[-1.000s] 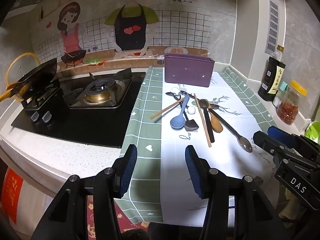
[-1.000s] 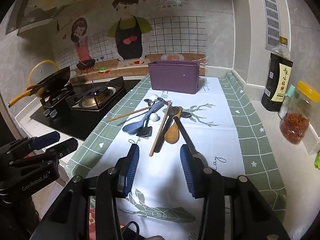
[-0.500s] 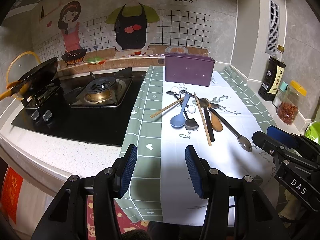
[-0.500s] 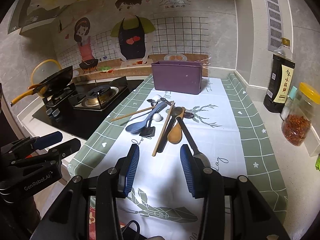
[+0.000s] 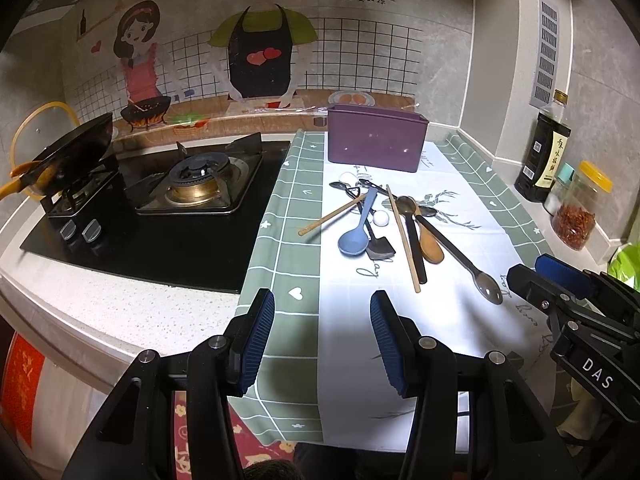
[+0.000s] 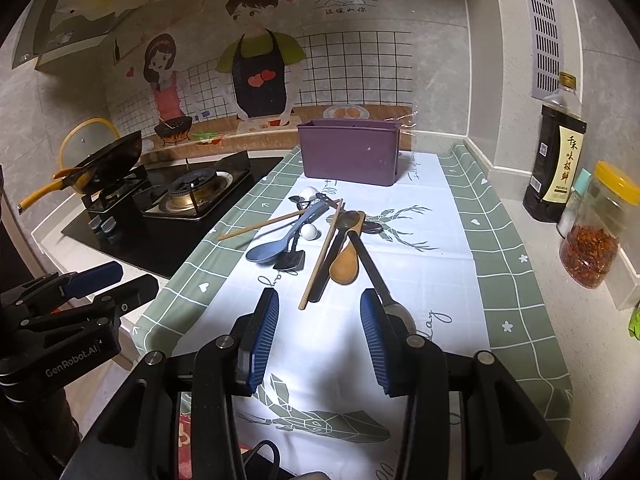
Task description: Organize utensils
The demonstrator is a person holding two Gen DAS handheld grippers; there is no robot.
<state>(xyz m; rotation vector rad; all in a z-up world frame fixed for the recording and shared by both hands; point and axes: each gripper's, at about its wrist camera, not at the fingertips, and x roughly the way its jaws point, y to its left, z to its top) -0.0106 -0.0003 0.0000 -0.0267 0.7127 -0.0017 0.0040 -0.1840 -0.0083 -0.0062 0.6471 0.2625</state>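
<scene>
- Kitchen counter beside a black gas stove (image 5: 192, 184), covered by a green-and-white checked cloth (image 6: 508, 280): this is the surface you work on.
- Your right gripper (image 6: 319, 334) has its jaws wide apart and holds nothing; it hovers low over the cloth at the near end of the pile.
- Your left gripper (image 5: 322, 338) is also released and empty; it stands further back, near the counter edge on the stove side.
- Just in front of the right jaws lies the long dark grey spoon (image 6: 370, 266). Its bowl is partly hidden behind the right finger, so I cannot tell if it touches the pad.
- The long axis of this spoon runs from the jaws away toward the back wall, slightly leaning left. I judge that you must turn the wrist so the pads close across the handle, not along it.
- Beside it lie a brown wooden spoon (image 6: 345, 266), a pale wooden chopstick (image 6: 320, 258), a blue plastic spoon (image 6: 276, 246) and a small black spatula (image 6: 290, 258), crossing one another.
- Behind the pile stands the purple rectangular plastic bin (image 6: 349, 152), probably the place for the utensils.
- The right hand is clearly nearer to the pile, so it should take the first piece.
</scene>
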